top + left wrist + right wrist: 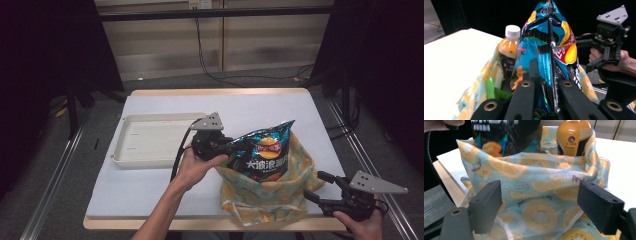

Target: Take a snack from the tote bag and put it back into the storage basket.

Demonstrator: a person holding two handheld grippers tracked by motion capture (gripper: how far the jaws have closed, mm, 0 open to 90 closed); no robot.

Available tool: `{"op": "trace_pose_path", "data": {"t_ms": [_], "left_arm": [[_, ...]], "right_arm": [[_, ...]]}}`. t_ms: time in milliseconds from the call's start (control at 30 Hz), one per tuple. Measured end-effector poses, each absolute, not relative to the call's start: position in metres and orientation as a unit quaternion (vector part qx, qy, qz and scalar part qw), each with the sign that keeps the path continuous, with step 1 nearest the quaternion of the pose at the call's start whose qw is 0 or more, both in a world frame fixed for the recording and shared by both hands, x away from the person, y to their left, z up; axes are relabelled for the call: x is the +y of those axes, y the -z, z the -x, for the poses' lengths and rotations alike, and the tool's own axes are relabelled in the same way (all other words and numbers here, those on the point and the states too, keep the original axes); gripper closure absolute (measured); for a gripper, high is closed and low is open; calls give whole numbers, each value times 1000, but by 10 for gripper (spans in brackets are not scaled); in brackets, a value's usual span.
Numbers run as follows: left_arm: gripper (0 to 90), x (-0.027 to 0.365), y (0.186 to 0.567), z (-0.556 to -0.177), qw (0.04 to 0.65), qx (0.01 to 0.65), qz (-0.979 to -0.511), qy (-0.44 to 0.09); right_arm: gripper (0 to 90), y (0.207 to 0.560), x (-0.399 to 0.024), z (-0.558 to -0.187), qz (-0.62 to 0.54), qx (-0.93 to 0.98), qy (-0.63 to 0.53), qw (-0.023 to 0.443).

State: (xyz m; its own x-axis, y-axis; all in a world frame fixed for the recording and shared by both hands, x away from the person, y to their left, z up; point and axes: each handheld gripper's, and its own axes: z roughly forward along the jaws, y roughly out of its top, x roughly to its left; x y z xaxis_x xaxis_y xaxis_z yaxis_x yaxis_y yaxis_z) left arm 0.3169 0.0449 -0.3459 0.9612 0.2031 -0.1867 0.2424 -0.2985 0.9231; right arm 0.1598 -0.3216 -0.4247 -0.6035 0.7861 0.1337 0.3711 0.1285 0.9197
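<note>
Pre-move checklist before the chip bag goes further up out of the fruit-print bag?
1. Left gripper clamped on chip bag: ok.
2. Right gripper off the fruit-print bag: ok, jaws open, cloth between them but untouched.
3. Chip bag clear of the fabric rim: not ok, its lower part sits inside.
4. Juice bottle upright in the bag: ok.
5. Tray free to receive: ok.
6. Fruit-print bag steadied against lifting: not ok.
</note>
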Motion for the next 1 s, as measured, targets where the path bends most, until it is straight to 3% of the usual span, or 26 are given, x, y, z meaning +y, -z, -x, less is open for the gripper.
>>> {"op": "trace_pose_path", "data": {"t_ms": [1000], "left_arm": [[874,72,291,-325,607,125,-785,-18]], "right_arm": [[192,426,-324,-160,-404,722,-527,197]]}}
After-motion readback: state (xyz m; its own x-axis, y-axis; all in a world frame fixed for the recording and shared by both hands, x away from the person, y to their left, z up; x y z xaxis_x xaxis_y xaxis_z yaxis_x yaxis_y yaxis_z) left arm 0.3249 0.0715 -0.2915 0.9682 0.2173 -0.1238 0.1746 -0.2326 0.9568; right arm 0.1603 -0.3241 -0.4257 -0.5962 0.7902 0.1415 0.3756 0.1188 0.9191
